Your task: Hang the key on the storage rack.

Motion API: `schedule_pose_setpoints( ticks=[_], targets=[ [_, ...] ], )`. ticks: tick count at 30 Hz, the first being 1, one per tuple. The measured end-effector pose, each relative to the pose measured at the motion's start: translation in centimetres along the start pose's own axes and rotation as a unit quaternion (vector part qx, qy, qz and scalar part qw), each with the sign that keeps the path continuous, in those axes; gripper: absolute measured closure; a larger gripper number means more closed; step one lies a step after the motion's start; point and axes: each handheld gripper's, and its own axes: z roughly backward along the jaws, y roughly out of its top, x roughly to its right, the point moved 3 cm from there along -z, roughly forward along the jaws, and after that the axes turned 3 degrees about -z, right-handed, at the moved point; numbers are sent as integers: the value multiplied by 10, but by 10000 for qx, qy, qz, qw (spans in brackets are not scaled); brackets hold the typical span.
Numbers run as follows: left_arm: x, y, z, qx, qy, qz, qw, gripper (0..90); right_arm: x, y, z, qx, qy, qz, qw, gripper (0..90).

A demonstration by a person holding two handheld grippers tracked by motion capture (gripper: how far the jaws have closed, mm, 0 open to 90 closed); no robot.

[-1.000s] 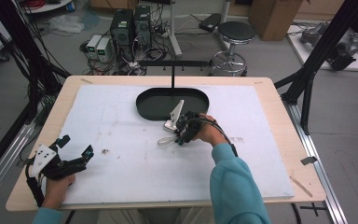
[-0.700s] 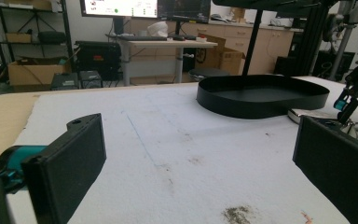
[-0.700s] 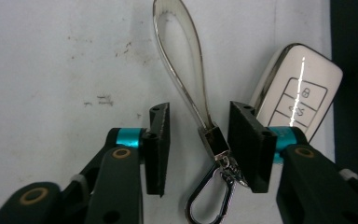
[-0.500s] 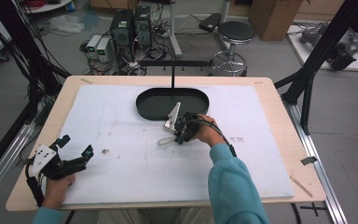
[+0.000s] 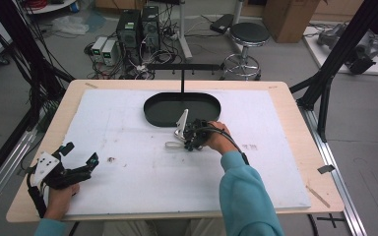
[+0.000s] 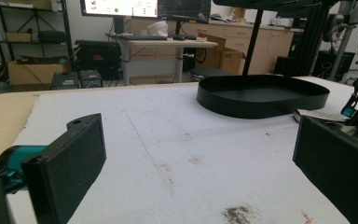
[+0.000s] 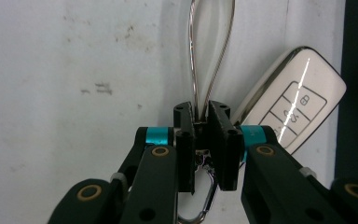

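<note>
A white car key fob [image 7: 293, 107] with a chrome rim lies on the white mat, tied to a thin metal wire loop [image 7: 193, 70] and a silver carabiner [image 7: 209, 200]. My right gripper [image 7: 202, 116] is shut on the base of the wire loop. In the high view the right gripper [image 5: 186, 140] sits just in front of the black oval tray [image 5: 182, 109], with the wire loop [image 5: 171, 145] poking out to its left. My left gripper [image 5: 81, 155] rests at the mat's near-left corner. It is open and holds nothing; its jaws [image 6: 196, 140] stand wide apart.
The black oval tray [image 6: 261, 95] has a low wall and a black T-shaped stand [image 5: 182, 73] behind it. A small dark stain [image 5: 111, 159] marks the mat near the left gripper. The wooden table edge [image 5: 295, 113] frames the white mat.
</note>
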Motion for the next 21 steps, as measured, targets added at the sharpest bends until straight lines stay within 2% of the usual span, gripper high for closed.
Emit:
schedule_pose_setpoints(
  ticks=[5,6,8,9,10,13,15,16,17,20,21],
  targets=[
    [0,0,0,2,-3,1,10000,29,0,2,4,192,76,-42,9998,820],
    [0,0,0,3,-1,0,10000,29,0,2,6,303,51,-213,9993,821],
    [0,0,0,2,-4,-3,10000,29,1,2,9,453,22,-360,9983,820],
    [0,0,0,3,-3,-4,10000,29,1,2,9,453,22,-360,9983,820],
    [0,0,0,2,-3,1,10000,29,2,1,13,668,68,-588,9960,820],
    [0,0,0,6,-1,8,10000,29,2,0,17,793,56,-687,9945,821],
    [0,0,0,4,-3,4,10000,29,3,0,23,971,17,-814,9919,820],
    [0,0,0,3,-3,1,10000,29,3,0,23,971,17,-814,9919,820],
    [0,0,0,7,-5,-6,10000,29,4,-1,28,1103,-87,-888,9899,820],
    [0,0,0,11,-8,-17,10000,29,5,-2,34,1291,-183,-1061,9858,820],
    [0,0,0,11,-8,-17,10000,29,5,-2,34,1291,-183,-1061,9858,820]
  ],
)
